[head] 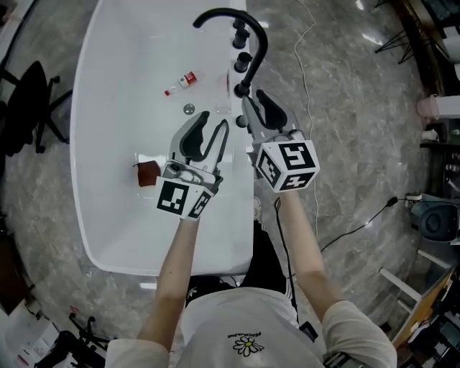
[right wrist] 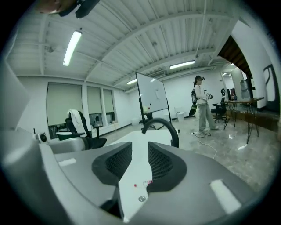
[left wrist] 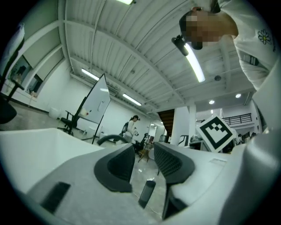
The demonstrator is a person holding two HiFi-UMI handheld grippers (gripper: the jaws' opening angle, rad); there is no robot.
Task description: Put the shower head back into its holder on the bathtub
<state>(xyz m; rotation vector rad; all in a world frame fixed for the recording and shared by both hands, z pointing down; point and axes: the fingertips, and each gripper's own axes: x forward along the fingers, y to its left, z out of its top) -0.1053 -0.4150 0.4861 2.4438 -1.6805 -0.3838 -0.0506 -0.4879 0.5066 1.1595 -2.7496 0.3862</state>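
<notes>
Left gripper and right gripper are held wide open, empty, over the bathtub; the shower head, seemingly seated on the bathtub's rim, could be knocked loose by the right gripper.

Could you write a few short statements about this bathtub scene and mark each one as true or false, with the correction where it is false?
1. The left gripper and the right gripper both have open jaws with nothing between them. True.
2. The bathtub is black. False: it is white; only the curved pipe at its rim is black.
3. A small bottle with some red on it lies inside the bathtub. True.
4. The floor is wooden. False: it looks like grey stone.
</notes>
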